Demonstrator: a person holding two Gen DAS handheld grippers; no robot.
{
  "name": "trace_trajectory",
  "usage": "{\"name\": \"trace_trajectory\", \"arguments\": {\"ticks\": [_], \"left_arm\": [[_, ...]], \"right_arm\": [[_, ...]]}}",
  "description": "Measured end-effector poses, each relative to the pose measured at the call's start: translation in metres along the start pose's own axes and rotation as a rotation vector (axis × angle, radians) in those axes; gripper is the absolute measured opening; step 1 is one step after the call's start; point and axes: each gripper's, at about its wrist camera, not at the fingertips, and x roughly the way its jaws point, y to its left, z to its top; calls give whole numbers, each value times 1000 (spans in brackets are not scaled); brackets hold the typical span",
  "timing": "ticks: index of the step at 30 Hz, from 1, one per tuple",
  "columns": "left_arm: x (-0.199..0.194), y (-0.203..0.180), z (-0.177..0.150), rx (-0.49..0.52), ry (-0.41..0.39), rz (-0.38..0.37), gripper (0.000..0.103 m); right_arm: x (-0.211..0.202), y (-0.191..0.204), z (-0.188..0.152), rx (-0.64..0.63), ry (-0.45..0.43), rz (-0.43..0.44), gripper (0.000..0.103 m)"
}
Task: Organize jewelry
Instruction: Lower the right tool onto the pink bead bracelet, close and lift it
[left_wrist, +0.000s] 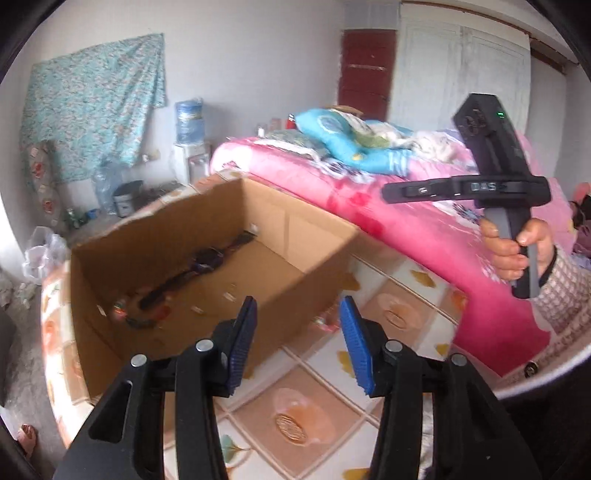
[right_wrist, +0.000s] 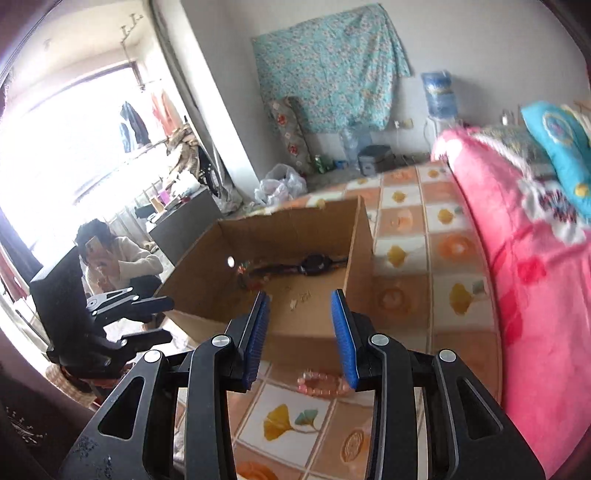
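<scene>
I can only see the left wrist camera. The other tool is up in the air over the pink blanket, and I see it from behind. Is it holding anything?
Observer: No. On the right gripper the blue fingers stand apart with nothing between them.
Operator: Is any jewelry outside the box?
Observer: Yes, a pink bead bracelet lies on the patterned cover, just in front of the cardboard box.
Operator: Is anyone else in the room?
Observer: A person crouches on the floor beyond the box, off to the side near the bright window.
</scene>
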Motion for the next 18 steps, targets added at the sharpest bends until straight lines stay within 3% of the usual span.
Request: {"name": "trace_trajectory", "arguments": {"ticks": [2, 6, 9, 13, 18], "left_arm": [[23, -19, -8, 27, 54, -44, 45], [69, -49, -22, 92, 121, -58, 45], [87, -58, -31, 136, 152, -8, 45], [90, -56, -38, 142, 148, 13, 45], [91, -57, -42, 172, 152, 45, 45]], "right_arm": [[34, -15, -19, 68, 108, -31, 33], [84, -26, -39, 69, 212, -90, 29], [102, -27, -43, 44, 243, -130, 26], [107, -18, -43, -33, 251, -161, 8], [108, 3, -54, -110, 285, -116, 8]]}}
